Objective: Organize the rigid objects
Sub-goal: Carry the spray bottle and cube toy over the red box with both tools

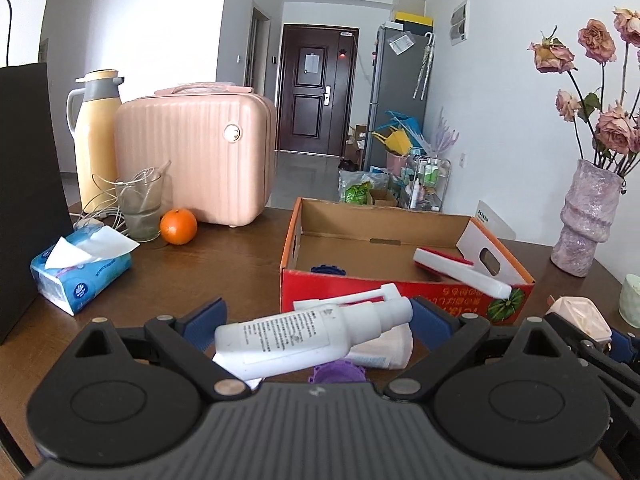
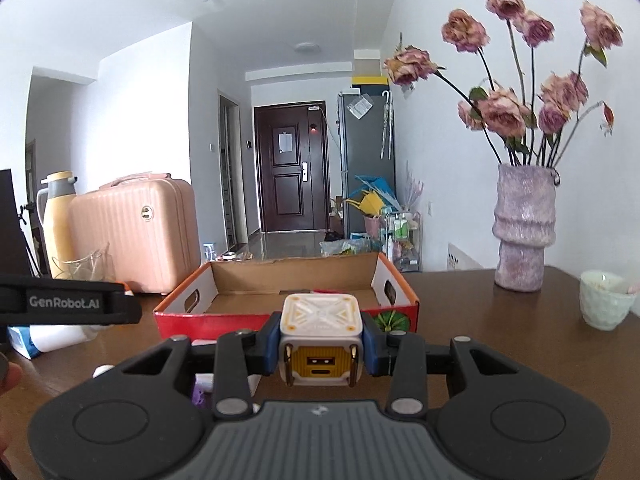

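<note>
Right gripper (image 2: 321, 354) clamps cube charger (image 2: 320, 340) (left gripper (image 1: 316, 322) spread round spray bottle (image 1: 304, 334))

White walls (image 1: 152, 32) and a white ceiling with a round ceiling lamp (image 2: 305, 47) enclosed a hallway that ended at a dark brown door (image 1: 318, 92). A grey fridge (image 1: 396, 92) stood right of the door; the grey floor (image 1: 304, 176) was glossy, reflecting daylight. A dark wooden table (image 1: 224, 264) filled the foreground
</note>
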The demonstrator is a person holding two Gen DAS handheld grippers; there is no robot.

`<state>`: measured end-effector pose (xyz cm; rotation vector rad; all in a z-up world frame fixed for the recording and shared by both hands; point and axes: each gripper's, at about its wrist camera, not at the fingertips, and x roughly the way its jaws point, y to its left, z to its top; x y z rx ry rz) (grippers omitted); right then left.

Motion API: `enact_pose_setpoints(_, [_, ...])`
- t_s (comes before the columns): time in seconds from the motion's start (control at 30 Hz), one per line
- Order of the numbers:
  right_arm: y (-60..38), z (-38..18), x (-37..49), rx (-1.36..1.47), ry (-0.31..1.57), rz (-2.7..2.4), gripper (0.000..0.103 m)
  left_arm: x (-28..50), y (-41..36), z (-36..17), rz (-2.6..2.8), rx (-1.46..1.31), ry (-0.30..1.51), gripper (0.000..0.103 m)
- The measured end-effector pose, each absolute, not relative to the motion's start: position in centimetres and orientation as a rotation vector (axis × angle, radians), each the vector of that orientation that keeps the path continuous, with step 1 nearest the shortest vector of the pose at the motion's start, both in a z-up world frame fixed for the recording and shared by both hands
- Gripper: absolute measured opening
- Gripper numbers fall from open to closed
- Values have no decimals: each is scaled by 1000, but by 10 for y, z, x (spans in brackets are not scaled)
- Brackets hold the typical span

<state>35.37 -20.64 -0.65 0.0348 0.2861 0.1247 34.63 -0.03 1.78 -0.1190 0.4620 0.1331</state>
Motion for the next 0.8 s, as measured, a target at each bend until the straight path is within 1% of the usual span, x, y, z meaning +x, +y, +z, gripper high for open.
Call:
enact_pose_setpoints(0.43, [-205,10,400,48,269,148,38,391,1,31,151,-175,437,98])
enact_pose_setpoints(0.8, [-209,12,447,42,296,153,38,433,-2,33,163,-149,451,98])
